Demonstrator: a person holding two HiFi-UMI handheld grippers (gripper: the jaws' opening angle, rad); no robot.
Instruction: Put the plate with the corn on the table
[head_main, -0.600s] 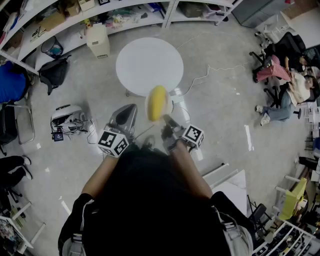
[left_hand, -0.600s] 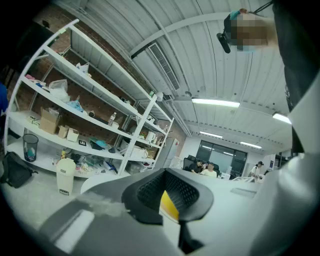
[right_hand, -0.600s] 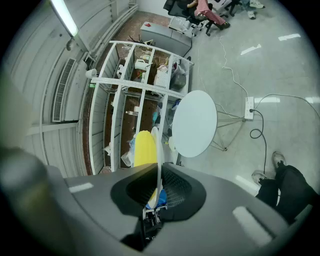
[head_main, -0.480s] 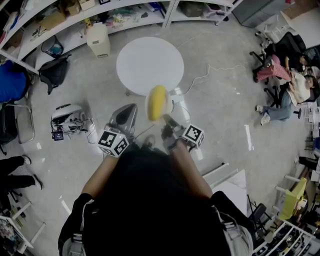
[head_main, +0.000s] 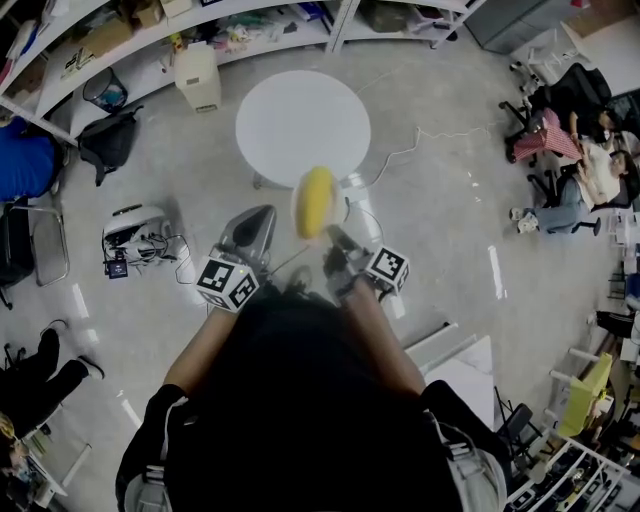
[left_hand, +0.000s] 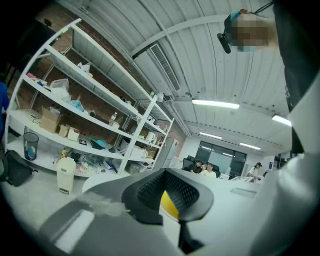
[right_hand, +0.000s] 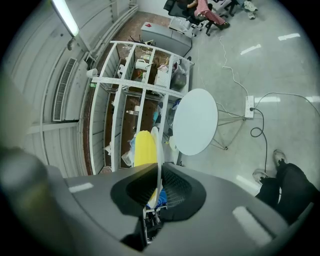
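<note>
The right gripper's (right_hand: 158, 185) fingers pinch the plate (right_hand: 156, 137) edge-on, corn (head_main: 315, 203) just beyond them, the round desk (head_main: 303, 125) farther ahead; the left gripper's (left_hand: 172, 200) fingers seem closed, half hiding the corn

I'm looking down into an open lab workspace: cluttered shelving (head_main: 120, 45), round counter (head_main: 303, 125), office chairs (head_main: 575, 88), cables (head_main: 420, 145) crossing concrete floor (head_main: 450, 235).

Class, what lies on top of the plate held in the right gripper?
A yellow corn cob lies on the thin white plate. It covers the plate's middle, so anything beneath the cob cannot be seen.
</note>
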